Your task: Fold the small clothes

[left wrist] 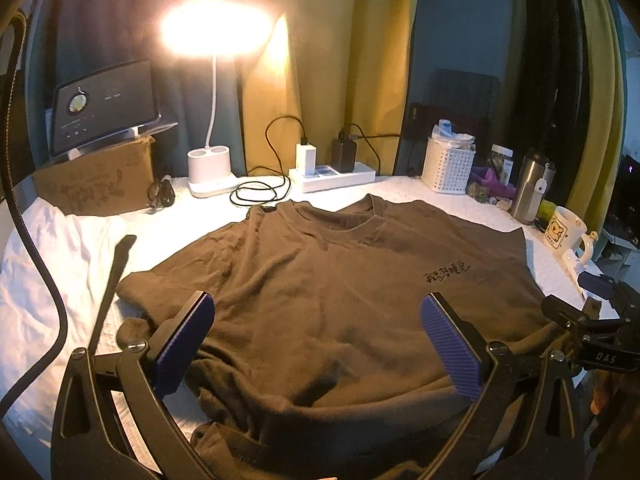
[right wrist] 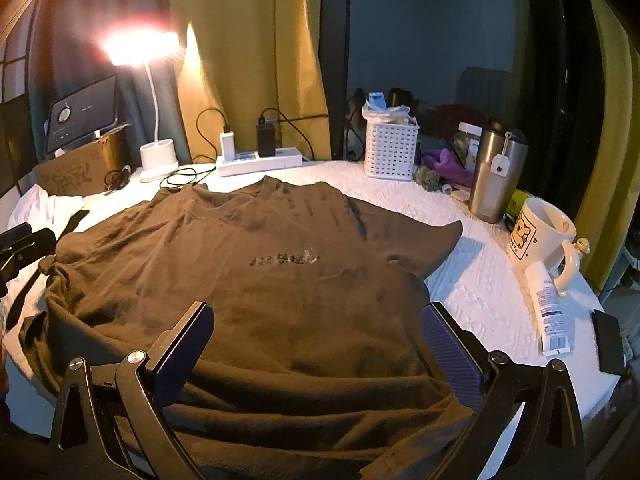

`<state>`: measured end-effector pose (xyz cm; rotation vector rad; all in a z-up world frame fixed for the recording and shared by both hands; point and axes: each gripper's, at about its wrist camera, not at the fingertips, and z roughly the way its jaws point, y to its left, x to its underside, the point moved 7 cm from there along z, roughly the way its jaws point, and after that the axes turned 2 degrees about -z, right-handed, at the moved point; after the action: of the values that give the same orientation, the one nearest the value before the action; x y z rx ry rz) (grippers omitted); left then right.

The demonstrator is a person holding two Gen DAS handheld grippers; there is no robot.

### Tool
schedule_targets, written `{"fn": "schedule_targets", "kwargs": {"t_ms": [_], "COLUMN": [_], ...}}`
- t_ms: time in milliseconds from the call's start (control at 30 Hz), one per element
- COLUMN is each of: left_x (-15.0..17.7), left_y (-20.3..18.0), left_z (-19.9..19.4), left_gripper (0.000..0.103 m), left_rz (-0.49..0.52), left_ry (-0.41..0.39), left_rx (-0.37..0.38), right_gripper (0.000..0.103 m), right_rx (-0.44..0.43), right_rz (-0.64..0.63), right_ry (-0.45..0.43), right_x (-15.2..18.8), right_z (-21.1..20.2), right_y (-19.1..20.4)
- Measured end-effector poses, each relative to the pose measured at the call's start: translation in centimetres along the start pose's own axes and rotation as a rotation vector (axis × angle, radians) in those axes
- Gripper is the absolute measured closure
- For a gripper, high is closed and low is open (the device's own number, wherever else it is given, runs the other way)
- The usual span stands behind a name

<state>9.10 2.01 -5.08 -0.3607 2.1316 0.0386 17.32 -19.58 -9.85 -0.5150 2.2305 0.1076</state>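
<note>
A brown T-shirt [right wrist: 248, 276] lies spread front-up on the white-covered desk [right wrist: 480, 292], collar toward the lit lamp [right wrist: 154, 120] and power strip [right wrist: 260, 162]. The right tool [right wrist: 318, 344] hangs over its lower part, jaws wide apart, holding nothing. To the right stand a white basket [right wrist: 390, 150], a steel tumbler [right wrist: 494, 172] and a mug [right wrist: 542, 234], with a tube [right wrist: 548, 306] lying beside the mug.

A shirt [left wrist: 320, 280] lies mid-desk [right wrist: 480, 280]. Behind it stand a lamp [left wrist: 210, 172], power strip [left wrist: 332, 178] and basket [right wrist: 390, 152]; a mug [right wrist: 540, 236] sits right.
</note>
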Motion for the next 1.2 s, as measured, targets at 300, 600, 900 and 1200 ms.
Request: {"fn": "schedule_targets", "kwargs": {"t_ms": [300, 600, 900, 1200], "left_x": [-0.9, -2.8, -4.4, -5.3], "left_y": [-0.9, -2.7, -3.7, -2.8], "left_z": [2.9, 6.4, 10.5, 13.9], "left_gripper": [0.001, 0.001, 0.001, 0.001], "left_rz": [-0.001, -0.022, -0.018, -0.035], "left_ry": [0.059, 0.100, 0.161, 0.203], "left_rx": [-0.017, -0.001, -0.014, -0.039], "right_gripper": [0.000, 0.000, 0.000, 0.007], "right_rx": [-0.004, 0.039, 0.085, 0.045], "right_rz": [0.029, 0.055, 0.086, 0.123], "right_ry": [0.040, 0.050, 0.085, 0.144], "right_x": [-1.1, -4.3, -6.5, -7.1], "right_z": [3.0, 4.9, 8.9, 13.5], "right_y": [-2.0, -7.2, -12.0, -15.1]}}
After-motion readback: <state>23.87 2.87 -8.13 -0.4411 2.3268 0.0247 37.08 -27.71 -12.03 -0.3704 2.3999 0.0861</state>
